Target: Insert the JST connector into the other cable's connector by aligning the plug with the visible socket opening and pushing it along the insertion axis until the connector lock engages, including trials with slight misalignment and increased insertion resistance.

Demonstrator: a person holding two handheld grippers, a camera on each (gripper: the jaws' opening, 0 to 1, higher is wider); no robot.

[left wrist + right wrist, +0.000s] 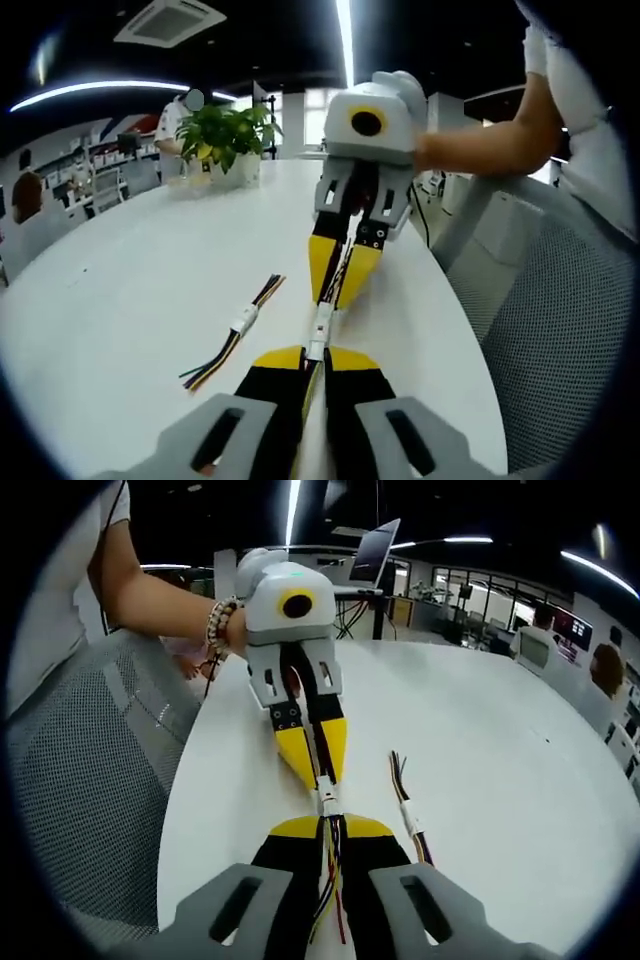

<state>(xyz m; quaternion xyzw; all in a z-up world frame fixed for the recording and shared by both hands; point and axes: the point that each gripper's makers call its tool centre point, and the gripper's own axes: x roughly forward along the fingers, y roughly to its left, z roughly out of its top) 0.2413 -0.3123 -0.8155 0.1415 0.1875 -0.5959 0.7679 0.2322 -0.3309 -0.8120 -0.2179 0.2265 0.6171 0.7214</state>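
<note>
Both grippers, left gripper (312, 362) and right gripper (327, 830), are clamped on multicoloured cables, small white JST connectors (319, 330) meeting between them above the white table (130, 290) (lock unconfirmed). Press straight along the axis; avoid twisting.

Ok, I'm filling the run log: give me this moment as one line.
left tool shut on cable | right tool shut on cable | white connectors meeting between tips | spare harness on table

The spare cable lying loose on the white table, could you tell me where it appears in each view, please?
Left gripper view: the spare cable lies left of the two grippers' meeting tips, lower centre-left.
Right gripper view: it lies right of the meeting tips, lower centre-right.
Shared landmark: the white connector pair held between both grippers.
</note>
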